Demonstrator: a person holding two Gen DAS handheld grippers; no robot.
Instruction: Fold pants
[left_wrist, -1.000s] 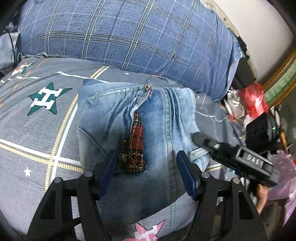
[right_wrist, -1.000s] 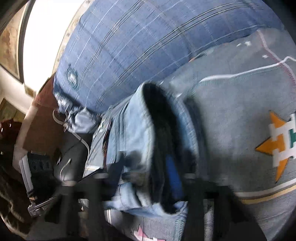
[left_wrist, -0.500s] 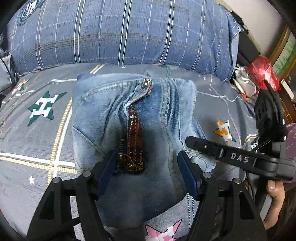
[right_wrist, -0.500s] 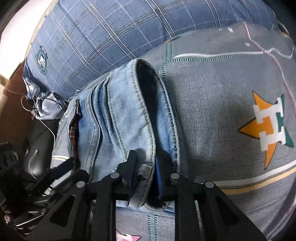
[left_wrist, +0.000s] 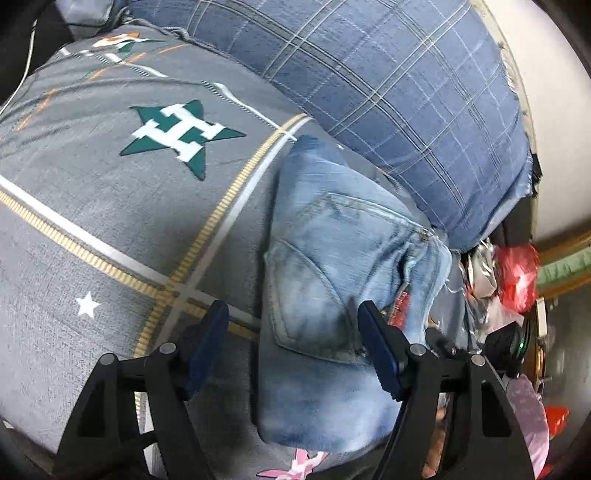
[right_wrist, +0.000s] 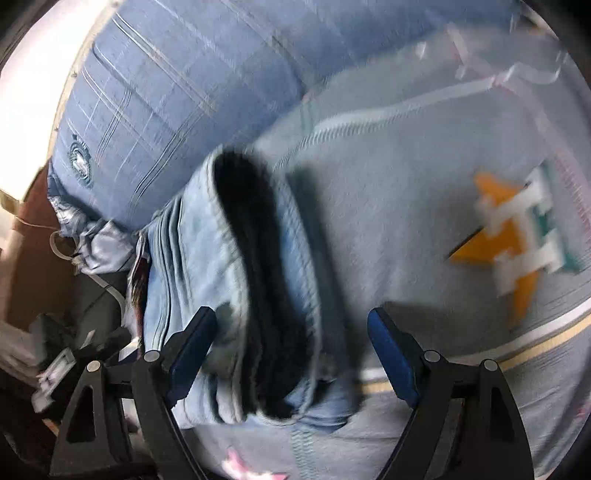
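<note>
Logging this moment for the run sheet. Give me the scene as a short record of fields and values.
garment: folded denim pants, a compact bundle
surface: grey star-print bedsheet
behind garment: blue plaid pillow
left gripper: jaws open, gripping nothing, one finger over the pants
right gripper: jaws open, straddling the bundle's dark open end
beside bed: red bag among clutter
image quality: right wrist view motion-blurred

You see a bed under a grey sheet (left_wrist: 110, 206) printed with stars and gold stripes, a blue plaid pillow (left_wrist: 388, 92) at its head against a pale wall (left_wrist: 546, 122), and a cluttered bedside with a red bag (left_wrist: 517, 277).
</note>
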